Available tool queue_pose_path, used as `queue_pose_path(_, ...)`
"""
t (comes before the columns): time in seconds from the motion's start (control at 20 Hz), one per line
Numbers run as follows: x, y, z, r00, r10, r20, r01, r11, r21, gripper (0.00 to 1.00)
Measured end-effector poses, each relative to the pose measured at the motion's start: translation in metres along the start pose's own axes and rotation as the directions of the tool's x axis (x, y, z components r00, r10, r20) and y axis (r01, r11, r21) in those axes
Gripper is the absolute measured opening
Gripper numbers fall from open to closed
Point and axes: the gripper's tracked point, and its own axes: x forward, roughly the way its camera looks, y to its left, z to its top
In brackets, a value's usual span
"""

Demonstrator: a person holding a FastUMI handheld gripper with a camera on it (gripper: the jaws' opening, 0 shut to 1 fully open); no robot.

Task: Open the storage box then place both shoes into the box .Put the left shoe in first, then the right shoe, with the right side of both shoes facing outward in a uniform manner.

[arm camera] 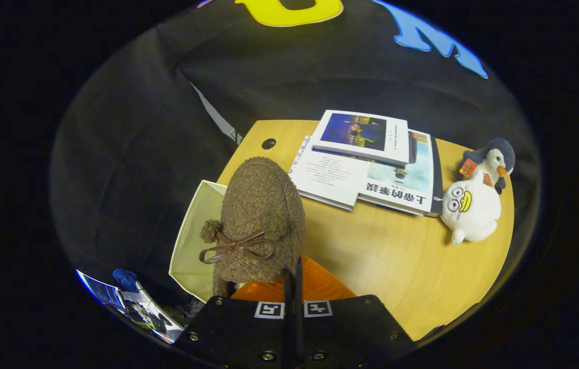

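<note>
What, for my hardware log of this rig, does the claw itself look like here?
The claw has a broad black body plate dotted with small silver screws. Two square black-and-white fiducial markers sit side by side at the base of the fingers. The two fingers are narrow and flat, standing almost together, pinched on the fuzzy brown shoe.

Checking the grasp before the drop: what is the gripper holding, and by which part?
The gripper is shut on the brown fuzzy shoe, pinching its rear edge near the opening.
</note>
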Motion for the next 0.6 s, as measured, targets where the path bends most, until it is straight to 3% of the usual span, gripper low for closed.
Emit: queue_pose_path(0.6, 0.065, 0.108, 0.001, 0.993, 0.055, -0.109, -0.067, 0.991, -0.118, 0.00)
